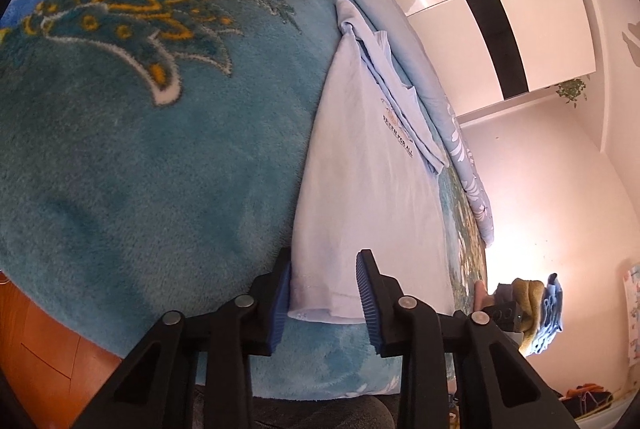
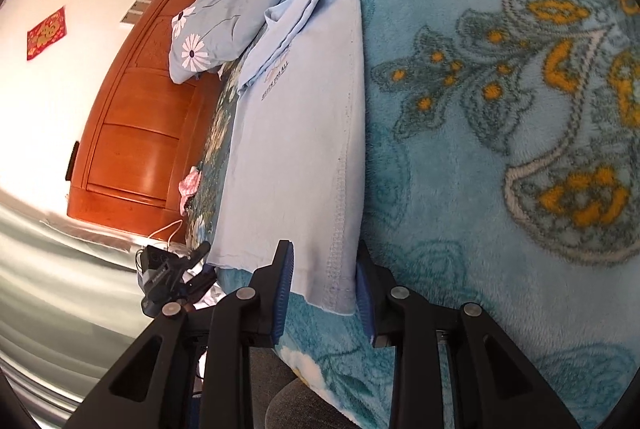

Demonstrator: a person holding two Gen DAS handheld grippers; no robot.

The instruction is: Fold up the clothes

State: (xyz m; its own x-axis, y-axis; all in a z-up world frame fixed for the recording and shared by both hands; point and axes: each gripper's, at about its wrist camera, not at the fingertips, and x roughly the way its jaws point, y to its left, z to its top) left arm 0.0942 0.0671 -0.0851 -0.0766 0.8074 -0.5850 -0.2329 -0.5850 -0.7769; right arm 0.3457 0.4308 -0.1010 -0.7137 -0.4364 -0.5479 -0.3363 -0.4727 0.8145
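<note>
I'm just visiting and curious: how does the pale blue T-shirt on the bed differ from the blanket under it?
The T-shirt is plain pale blue with a line of dark lettering; the blanket is deeper teal with yellow and white ornaments. The T-shirt is thin, smooth fabric with stitched hems; the blanket is thick and fuzzy. The T-shirt is folded narrow; the blanket spreads wide. Both are blue.

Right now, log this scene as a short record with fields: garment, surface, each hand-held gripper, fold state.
garment: light blue T-shirt, printed text, lying flat
surface: teal floral blanket on a bed
left hand-held gripper: jaws astride one hem corner, pads not clearly pressing
right hand-held gripper: jaws astride the other hem corner, stitched edge between them
fold state: sleeves already folded in over the chest; bottom hem not yet lifted
nearby: flowered pillow beyond the shirt
</note>
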